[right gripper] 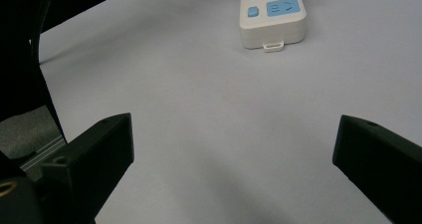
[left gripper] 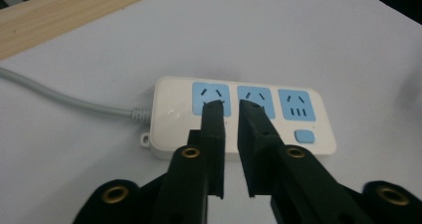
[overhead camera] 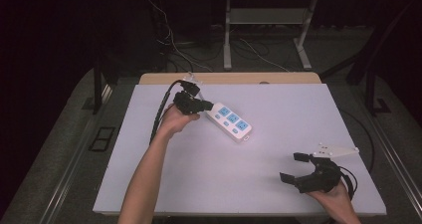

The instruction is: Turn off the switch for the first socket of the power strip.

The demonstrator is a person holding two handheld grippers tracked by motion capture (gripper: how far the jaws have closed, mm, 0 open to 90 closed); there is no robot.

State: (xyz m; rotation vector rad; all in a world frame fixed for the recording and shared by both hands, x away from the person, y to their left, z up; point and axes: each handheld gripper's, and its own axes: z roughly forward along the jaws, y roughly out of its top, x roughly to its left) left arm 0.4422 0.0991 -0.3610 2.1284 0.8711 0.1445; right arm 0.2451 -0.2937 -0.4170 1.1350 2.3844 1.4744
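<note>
The left claw (left gripper: 231, 107) hangs just above the power strip (overhead camera: 230, 122), with its jaws a narrow slot apart and nothing between them. The right claw (overhead camera: 294, 168) rests near the front right corner of the tabletop (overhead camera: 278, 199), jaws spread wide and empty, well apart from the strip.

**Position of the strip.** The strip lies flat on the tabletop, left of centre and closer to the back edge than to the front, set at an angle to the edges. Its grey cord (left gripper: 59, 98) leaves the end that faces the back left corner. In the left gripper view the jaw tips stand over the first two blue sockets (left gripper: 211, 98) at the cord end; whether the tips touch the face cannot be told.

**Hazards.**
- The gap is far narrower than the strip's body. A descent in this state would land the tips on the sockets and could push the strip across the tabletop rather than grip it.
- A jaw tip could catch in a socket slot and drag or tilt the strip.
- The small switch (left gripper: 304, 136) at the far end could be pressed by a sliding tip.
- A grip taken at the cord end alone would probably let the far end sag or swing.
</note>
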